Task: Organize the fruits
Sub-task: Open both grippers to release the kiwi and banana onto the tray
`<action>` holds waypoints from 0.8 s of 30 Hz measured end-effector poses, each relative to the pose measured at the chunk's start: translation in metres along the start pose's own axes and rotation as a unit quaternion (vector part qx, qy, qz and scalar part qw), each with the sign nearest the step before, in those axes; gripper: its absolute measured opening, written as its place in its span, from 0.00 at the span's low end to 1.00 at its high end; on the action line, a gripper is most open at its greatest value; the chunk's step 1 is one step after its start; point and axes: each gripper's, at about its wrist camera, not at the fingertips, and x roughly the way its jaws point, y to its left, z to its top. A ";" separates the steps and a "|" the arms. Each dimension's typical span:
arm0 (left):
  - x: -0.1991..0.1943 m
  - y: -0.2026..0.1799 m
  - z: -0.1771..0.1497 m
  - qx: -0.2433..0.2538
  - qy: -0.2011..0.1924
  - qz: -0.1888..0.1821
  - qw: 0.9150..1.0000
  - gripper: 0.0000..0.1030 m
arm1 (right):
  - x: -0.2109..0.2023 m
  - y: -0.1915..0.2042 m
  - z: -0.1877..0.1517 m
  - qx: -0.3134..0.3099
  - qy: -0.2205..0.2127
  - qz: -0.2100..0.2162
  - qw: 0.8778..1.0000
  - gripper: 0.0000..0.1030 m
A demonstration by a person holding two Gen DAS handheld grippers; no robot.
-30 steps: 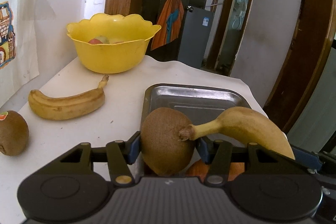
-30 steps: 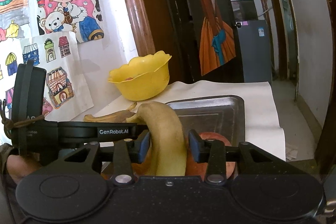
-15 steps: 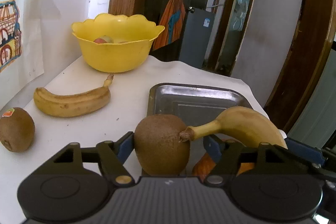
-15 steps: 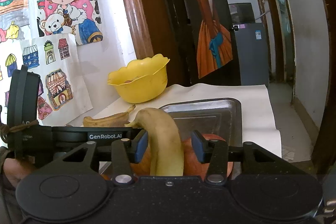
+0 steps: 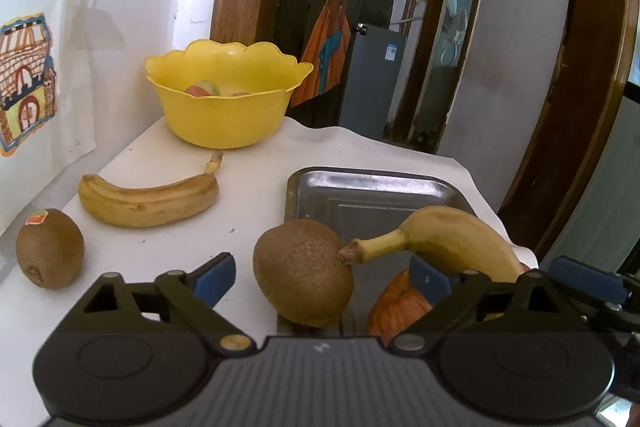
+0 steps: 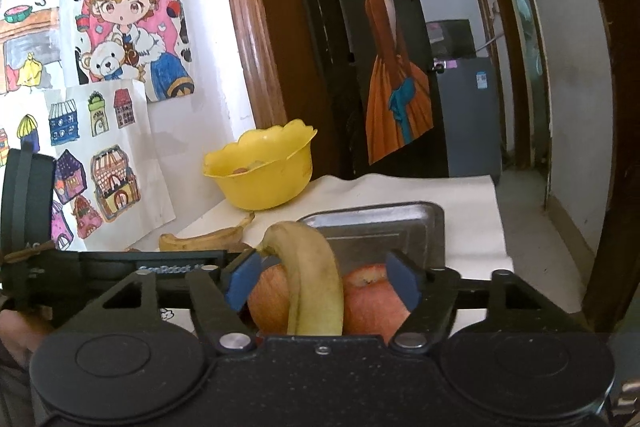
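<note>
White-covered counter [image 5: 256, 187] bearing a yellow scalloped bowl [image 5: 228, 119], a loose banana [image 5: 148, 199], a stickered kiwi [image 5: 50, 247] and a steel tray [image 5: 368, 187].

A home: children's drawings [image 6: 120, 19] taped beside a wooden doorway [image 6: 248, 27].

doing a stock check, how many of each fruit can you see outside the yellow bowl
bananas: 2, one in the tray, one on the table
kiwis: 2, one at the tray edge, one far left
apples: 2
total: 6
</note>
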 end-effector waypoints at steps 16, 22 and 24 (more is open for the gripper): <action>-0.111 0.020 -0.022 -0.034 -0.059 0.019 0.998 0.99 | -0.091 0.023 -0.003 -0.015 -0.037 -0.010 0.999 0.99; -0.160 0.036 -0.041 -0.051 -0.068 0.037 0.996 0.99 | -0.123 0.039 -0.017 -0.021 -0.029 -0.012 0.999 0.99; -0.174 0.042 -0.048 -0.057 -0.068 0.043 0.995 0.99 | -0.130 0.045 -0.023 -0.022 -0.021 -0.015 0.999 0.99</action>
